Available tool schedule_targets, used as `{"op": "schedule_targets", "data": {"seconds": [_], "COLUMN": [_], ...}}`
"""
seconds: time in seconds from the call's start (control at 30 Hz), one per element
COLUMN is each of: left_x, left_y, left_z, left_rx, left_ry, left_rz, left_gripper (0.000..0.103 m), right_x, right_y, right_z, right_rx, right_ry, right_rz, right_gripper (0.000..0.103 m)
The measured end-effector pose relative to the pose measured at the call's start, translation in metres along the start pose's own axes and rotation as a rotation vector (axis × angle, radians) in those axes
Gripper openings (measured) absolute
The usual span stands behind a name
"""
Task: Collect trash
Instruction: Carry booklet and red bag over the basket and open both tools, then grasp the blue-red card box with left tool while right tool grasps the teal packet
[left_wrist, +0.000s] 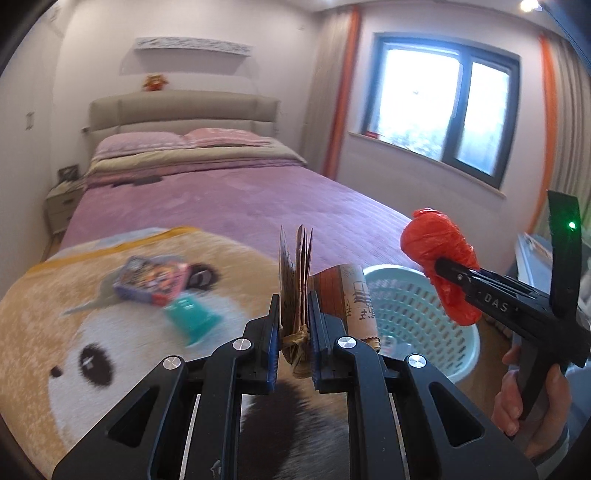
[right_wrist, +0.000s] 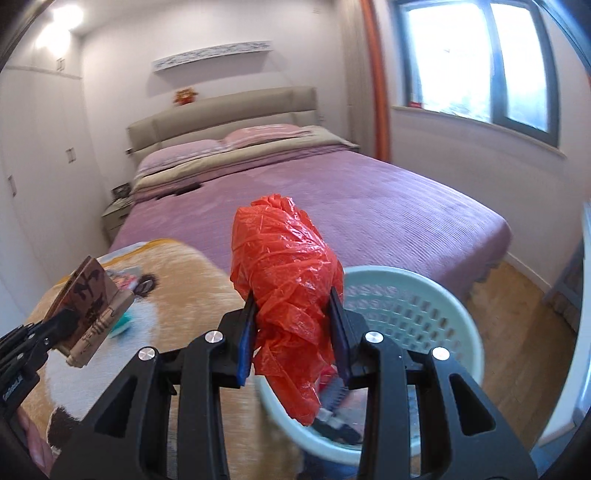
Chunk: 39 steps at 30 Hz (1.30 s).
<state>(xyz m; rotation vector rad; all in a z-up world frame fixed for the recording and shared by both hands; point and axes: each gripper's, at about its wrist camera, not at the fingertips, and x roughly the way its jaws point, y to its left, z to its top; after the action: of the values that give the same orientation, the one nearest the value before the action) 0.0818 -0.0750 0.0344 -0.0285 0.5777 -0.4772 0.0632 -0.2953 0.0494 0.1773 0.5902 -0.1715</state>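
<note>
Beside the bed (left_wrist: 229, 206) | left gripper (left_wrist: 293, 314) clamped on folded paper (left_wrist: 295, 280) | right gripper (right_wrist: 293, 325) gripping red bag (right_wrist: 288, 280) above basket (right_wrist: 424, 295) | step: carry to drop | next: position both over basket, release | wrappers (left_wrist: 155, 280) remain on blanket (left_wrist: 55, 332)

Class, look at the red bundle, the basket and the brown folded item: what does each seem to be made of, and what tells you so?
Red bundle: thin plastic film, probably a bag; glossy, crinkled, slightly translucent.
Basket: moulded plastic, pale mint, smooth rim, walls pierced by regular holes.
Brown folded item: likely printed paper or thin card tied with string; matte, thin sheets fanning apart.
</note>
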Motion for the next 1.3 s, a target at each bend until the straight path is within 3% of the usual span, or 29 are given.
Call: {"op": "schedule_targets", "data": {"seconds": [0.4,0.67,0.87,0.9,0.93,0.97,1.0,1.3], "left_x": [0.082,0.142,0.158,0.158,0.159,0.16,0.158,0.113], "left_y": [-0.069,-0.084,-0.083,-0.083,-0.084,-0.081,-0.078,-0.05], "left_z": [0.019,0.013,0.009,0.008,0.007,0.006,0.005,0.007], "left_rx": [0.113,0.085,0.068,0.072,0.077,0.077,0.069,0.014], "left_ry": [0.098,0.199,0.229,0.229,0.233,0.243,0.233,0.176], "left_rz": [-0.121,-0.175,-0.188,-0.183,-0.178,-0.172,-0.166,-0.176], "left_gripper": [0.011,0.011,0.013,0.017,0.04,0.07,0.076,0.078], "right_x": [0.04,0.065,0.07,0.071,0.071,0.071,0.07,0.051], "right_y": [-0.07,-0.092,-0.098,-0.097,-0.097,-0.096,-0.095,-0.075], "right_z": [0.0,-0.006,-0.012,-0.013,-0.014,-0.014,-0.015,-0.015], "right_rx": [0.134,0.196,0.233,0.231,0.227,0.226,0.231,0.22], "right_ry": [0.106,0.173,0.199,0.201,0.202,0.203,0.199,0.171], "right_rz": [-0.113,-0.13,-0.132,-0.138,-0.139,-0.137,-0.138,-0.098], "right_gripper": [0.032,0.032,0.044,0.045,0.049,0.059,0.066,0.066]}}
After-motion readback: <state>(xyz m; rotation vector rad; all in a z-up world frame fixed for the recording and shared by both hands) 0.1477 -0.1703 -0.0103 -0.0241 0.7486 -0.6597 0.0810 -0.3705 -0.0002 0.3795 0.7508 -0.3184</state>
